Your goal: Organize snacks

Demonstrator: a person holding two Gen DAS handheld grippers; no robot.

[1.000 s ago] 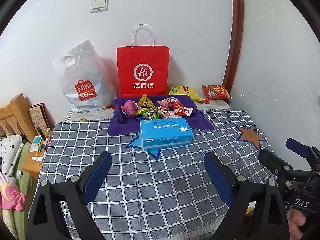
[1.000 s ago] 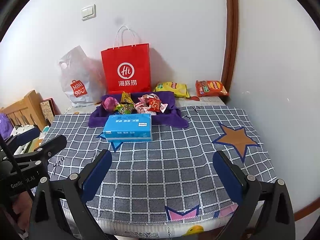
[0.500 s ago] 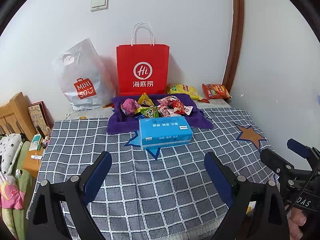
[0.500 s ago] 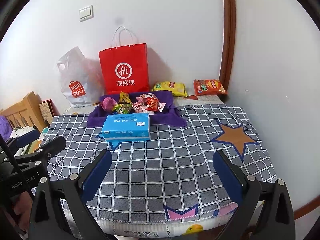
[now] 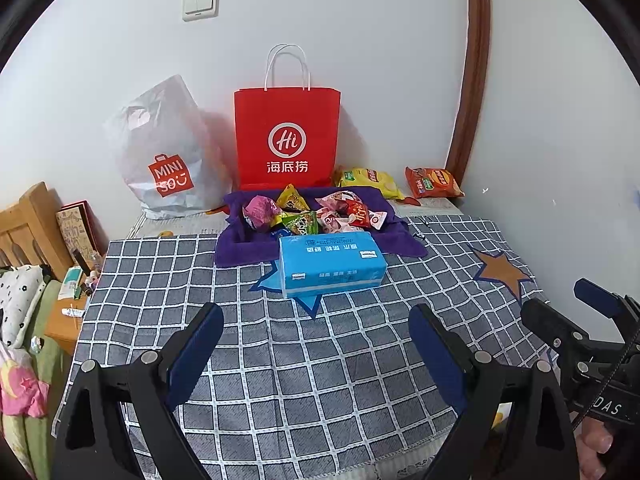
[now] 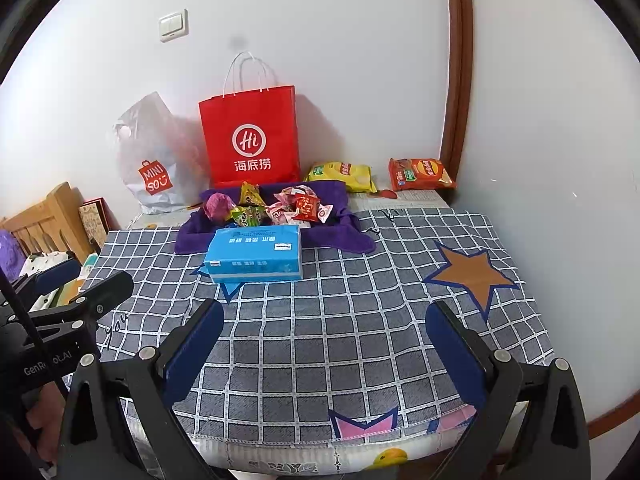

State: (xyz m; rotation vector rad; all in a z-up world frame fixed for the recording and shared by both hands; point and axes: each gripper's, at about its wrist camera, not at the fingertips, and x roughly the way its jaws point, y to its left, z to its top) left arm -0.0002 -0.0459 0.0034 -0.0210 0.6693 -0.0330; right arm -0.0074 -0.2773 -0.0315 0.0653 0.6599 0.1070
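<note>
Several small snack packets [image 5: 316, 214] [image 6: 276, 206] lie heaped on a purple cloth [image 5: 240, 246] [image 6: 348, 236] at the back of the checked table. A yellow chip bag [image 5: 368, 180] [image 6: 342, 174] and an orange chip bag [image 5: 434, 182] [image 6: 420, 174] lie behind it near the wall. A blue tissue pack [image 5: 332, 264] [image 6: 256, 254] sits in front of the cloth. My left gripper [image 5: 316, 344] is open and empty above the table's near part. My right gripper [image 6: 324, 340] is open and empty, also near the front edge.
A red paper bag [image 5: 286, 140] [image 6: 250, 140] and a white plastic MINISO bag [image 5: 164, 156] [image 6: 150, 160] stand against the wall. A wooden bed frame [image 5: 28, 220] and a nightstand with small items [image 5: 70, 304] are at the left. A wall is close on the right.
Both grippers have drifted slightly; the scene sits a little higher and farther in both views. Nothing on the table has moved.
</note>
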